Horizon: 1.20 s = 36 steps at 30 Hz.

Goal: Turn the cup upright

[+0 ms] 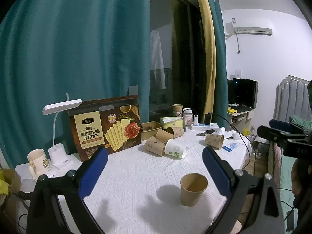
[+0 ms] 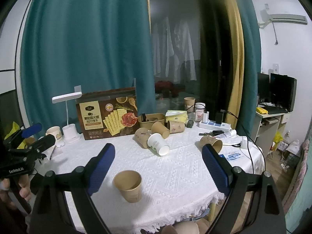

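cup: brown paper cup upright, mouth up, near table edge
progress: looks done for this 1; about 5 tipped cups lie far-centre
left gripper: wide, empty, touching nothing
right gripper: wide, empty, cup sits low-left between its fingers, untouched

We see the right gripper with jaws wide apart above the white-clothed surface, a brown paper cup standing upright near its left jaw, and more cups lying tipped beyond.
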Motion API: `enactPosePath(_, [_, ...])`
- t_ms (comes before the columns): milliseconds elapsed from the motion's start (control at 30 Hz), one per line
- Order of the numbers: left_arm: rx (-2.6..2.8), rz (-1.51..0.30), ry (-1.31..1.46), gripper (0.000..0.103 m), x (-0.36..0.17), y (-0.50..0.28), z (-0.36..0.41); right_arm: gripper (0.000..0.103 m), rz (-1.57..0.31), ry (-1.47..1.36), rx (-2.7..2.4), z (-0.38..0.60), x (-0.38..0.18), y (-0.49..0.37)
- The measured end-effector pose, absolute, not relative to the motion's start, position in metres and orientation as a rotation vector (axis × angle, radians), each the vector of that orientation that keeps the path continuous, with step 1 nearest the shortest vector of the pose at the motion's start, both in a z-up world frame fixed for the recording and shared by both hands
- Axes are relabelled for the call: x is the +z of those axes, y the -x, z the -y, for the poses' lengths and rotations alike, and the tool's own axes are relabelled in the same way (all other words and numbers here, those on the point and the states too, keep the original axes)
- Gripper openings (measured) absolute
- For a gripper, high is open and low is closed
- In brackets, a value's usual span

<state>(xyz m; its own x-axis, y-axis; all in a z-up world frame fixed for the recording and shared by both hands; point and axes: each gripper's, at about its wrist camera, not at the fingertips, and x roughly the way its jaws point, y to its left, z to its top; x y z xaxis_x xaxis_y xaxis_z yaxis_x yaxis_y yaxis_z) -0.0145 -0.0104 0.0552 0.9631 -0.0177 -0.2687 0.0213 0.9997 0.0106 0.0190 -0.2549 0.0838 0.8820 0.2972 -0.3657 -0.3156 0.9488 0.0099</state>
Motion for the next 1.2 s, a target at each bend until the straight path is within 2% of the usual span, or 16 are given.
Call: enactPosePath(1200, [-0.029, -0.284, 0.025, 0.098, 0.0534, 0.0115, 0.0075, 0.089, -0.379, 0.055, 0.322, 0.2557, 0.0784, -0.0187])
